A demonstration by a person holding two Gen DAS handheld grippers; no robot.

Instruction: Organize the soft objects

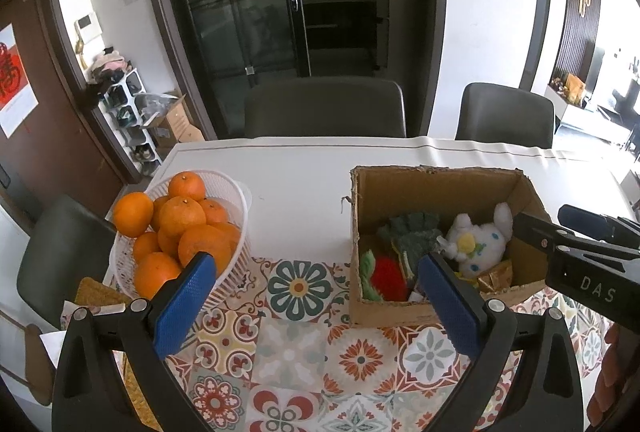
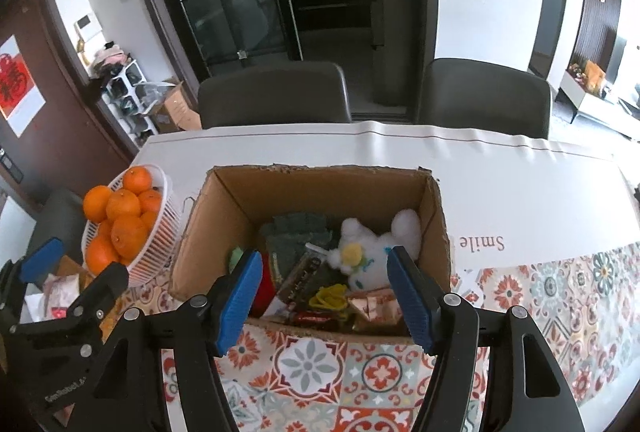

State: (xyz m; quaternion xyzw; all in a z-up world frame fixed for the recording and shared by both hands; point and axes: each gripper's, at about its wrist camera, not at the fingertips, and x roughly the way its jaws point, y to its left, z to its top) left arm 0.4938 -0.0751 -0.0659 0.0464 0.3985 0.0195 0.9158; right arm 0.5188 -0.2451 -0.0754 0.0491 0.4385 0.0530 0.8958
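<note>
Soft objects already sit in the cardboard box [image 2: 224, 232]: green knit piece [image 2: 298, 238], white plush [image 2: 376, 252]. We see left gripper [image 1: 316, 292] and right gripper [image 2: 324, 296] spread wide, carrying nothing. Either we're sorted or about to unpack; can't tell.

From my seat the cardboard box [image 2: 224, 228] reads as raw matt brown board with ragged, torn top edges, and inside it I see a fluffy white plush toy [image 2: 376, 252], a dark green knitted cloth [image 2: 296, 232] at its 9 o'clock and crinkly gold foil packets [image 2: 376, 306] at its 6 o'clock. The basket [image 1: 236, 200] at 9 o'clock of the box is slatted white plastic holding oranges [image 1: 182, 216] with a dimpled, faintly shiny peel. The surface wears a smooth patterned tile-print cloth [image 2: 312, 364], and both jaws carry blue knurled rubbery pads [image 2: 236, 300] on matt black plastic frames fixed with bright metal screws.
</note>
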